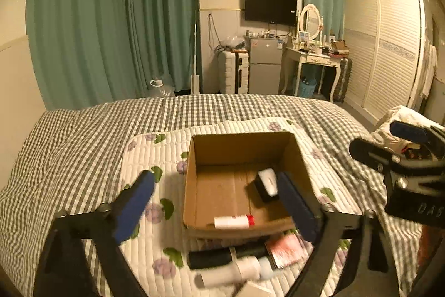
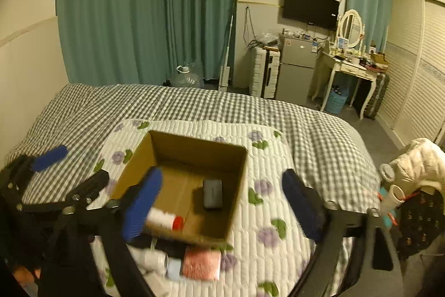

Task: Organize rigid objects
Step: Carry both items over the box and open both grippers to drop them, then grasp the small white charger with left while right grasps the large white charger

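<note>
So, in the left wrist view, the left gripper has its blue fingers spread wide and holds nothing. It hangs over the brown box on the flowery mat. Inside the box lie a black and white block and a white tube with a red cap. In front of the box wait a black thing, a white bottle and a pink packet.

In the right wrist view, the right gripper is spread wide too, with nothing in it, above the same box. I think two things are packed and about three are left.
</note>
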`<action>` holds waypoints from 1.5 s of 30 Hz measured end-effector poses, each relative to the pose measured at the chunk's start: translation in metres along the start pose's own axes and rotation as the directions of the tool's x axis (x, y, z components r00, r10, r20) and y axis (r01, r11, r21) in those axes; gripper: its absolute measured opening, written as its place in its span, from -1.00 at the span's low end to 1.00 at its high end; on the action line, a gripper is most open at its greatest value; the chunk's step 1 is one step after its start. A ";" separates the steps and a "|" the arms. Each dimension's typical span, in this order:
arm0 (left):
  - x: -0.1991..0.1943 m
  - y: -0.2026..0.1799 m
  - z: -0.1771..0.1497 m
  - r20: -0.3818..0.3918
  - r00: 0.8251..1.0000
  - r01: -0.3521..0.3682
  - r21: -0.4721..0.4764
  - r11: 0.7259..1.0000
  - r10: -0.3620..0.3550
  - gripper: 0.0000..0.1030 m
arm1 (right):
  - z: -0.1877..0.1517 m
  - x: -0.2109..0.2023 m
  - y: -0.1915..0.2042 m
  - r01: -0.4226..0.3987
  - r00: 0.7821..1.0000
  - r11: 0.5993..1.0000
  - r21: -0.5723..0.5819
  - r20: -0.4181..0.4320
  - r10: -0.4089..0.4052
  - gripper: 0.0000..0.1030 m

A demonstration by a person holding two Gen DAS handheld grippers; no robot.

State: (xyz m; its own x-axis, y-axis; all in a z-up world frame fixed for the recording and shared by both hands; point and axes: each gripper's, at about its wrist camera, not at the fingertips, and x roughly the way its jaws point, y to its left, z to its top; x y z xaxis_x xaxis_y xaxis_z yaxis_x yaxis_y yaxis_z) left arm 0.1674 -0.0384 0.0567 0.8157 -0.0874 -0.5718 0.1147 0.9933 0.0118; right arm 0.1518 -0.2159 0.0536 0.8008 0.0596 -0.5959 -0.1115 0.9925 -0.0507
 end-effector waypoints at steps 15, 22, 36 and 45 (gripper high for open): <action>-0.023 0.006 -0.113 -0.095 0.995 -0.027 -0.075 0.997 0.019 1.00 | -0.133 -0.041 -0.009 0.058 0.991 0.995 0.085 -0.127 -0.047 1.00; 0.026 -0.023 -0.183 -0.254 0.966 -0.032 0.031 0.999 0.039 1.00 | -0.184 0.017 0.002 0.068 0.954 0.997 0.022 -0.295 -0.059 1.00; 0.056 -0.018 -0.221 -0.364 0.920 0.150 -0.011 0.989 -0.144 -0.18 | -0.204 0.045 0.008 0.068 0.924 0.997 0.021 -0.377 -0.055 1.00; 0.036 0.050 -0.184 -0.323 0.946 -0.021 -0.029 0.999 0.010 -0.19 | -0.201 0.050 0.053 -0.075 0.937 0.994 -0.080 -0.347 0.043 1.00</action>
State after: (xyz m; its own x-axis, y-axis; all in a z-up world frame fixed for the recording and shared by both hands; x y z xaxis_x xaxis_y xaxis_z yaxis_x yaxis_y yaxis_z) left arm 0.0980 0.0220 -0.1137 0.5896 -0.0482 -0.8062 0.0809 0.9967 -0.0004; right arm 0.0674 -0.1814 -0.1404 0.5412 0.0609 -0.8387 -0.2183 0.9734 -0.0702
